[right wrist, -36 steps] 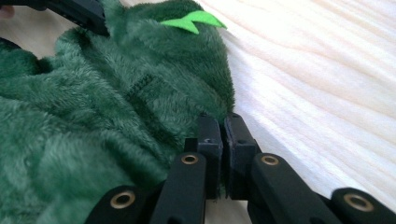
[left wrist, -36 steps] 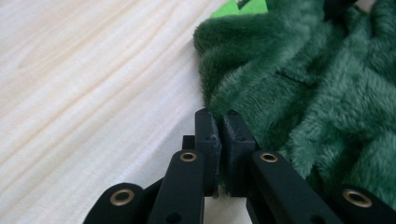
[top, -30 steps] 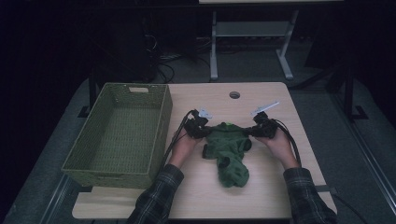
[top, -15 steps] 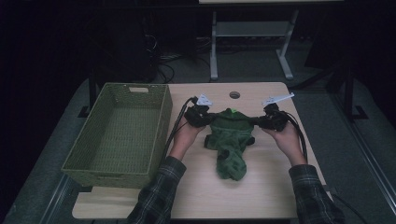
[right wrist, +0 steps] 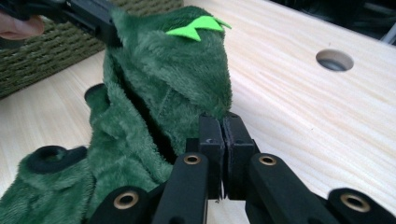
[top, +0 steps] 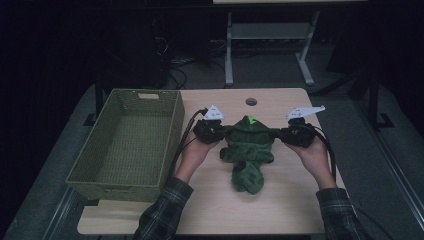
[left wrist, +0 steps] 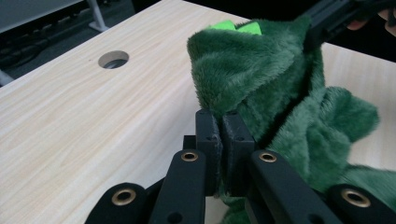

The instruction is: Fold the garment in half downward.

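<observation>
Hanging between both grippers, the green plush hooded garment now stretches out above the bench, its lower end trailing on the wood. Left gripper and right gripper fingers are clamped tight on opposite edges. Since a second ago, both hands have risen and spread apart, apparently readying it for the woven basket.

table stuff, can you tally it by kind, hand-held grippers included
green fleece garment: 1
green woven basket: 1
hand-held grippers: 2, left hand-held gripper and right hand-held gripper, each shut on the garment
table: 1
total: 5
</observation>
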`<state>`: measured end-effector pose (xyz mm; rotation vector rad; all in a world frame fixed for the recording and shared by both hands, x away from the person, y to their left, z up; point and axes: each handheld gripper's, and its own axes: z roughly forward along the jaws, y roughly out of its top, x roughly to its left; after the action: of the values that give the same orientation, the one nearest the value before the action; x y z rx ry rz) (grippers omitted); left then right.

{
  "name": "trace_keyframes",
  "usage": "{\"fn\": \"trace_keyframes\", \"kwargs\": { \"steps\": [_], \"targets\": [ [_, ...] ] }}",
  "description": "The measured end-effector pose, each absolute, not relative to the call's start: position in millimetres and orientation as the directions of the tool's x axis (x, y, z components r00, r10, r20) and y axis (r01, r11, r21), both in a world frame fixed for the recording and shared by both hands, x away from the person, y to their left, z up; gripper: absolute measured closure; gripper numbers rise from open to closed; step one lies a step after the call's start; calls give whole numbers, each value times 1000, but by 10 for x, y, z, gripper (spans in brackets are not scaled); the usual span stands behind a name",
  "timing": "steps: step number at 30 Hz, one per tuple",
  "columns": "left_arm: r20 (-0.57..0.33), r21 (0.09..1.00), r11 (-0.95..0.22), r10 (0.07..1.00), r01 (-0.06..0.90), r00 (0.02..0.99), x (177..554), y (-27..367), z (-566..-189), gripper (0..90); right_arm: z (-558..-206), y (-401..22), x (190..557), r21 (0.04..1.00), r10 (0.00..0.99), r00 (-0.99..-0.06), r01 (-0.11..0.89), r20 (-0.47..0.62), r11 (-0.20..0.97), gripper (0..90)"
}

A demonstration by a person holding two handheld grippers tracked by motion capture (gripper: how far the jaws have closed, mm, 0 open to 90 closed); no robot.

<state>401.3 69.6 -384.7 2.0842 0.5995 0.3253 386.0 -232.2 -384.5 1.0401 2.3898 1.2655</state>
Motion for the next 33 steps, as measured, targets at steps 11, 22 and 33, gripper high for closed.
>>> {"fn": "trace_keyframes", "kwargs": {
  "steps": [11,22,33],
  "targets": [
    [-11,847,-459,490,269,871,3702,772,-3783,865,-3851,-2300,3485,820,651,-753,429,94,378,878],
    [17,830,-506,442,234,897,3424,815,-3838,865,-3923,-2293,3185,824,614,-781,419,113,382,873],
    [-1,799,-556,380,230,925,3163,854,-4025,866,-4087,-2222,2895,807,573,-809,420,127,414,873]
  ]
}}
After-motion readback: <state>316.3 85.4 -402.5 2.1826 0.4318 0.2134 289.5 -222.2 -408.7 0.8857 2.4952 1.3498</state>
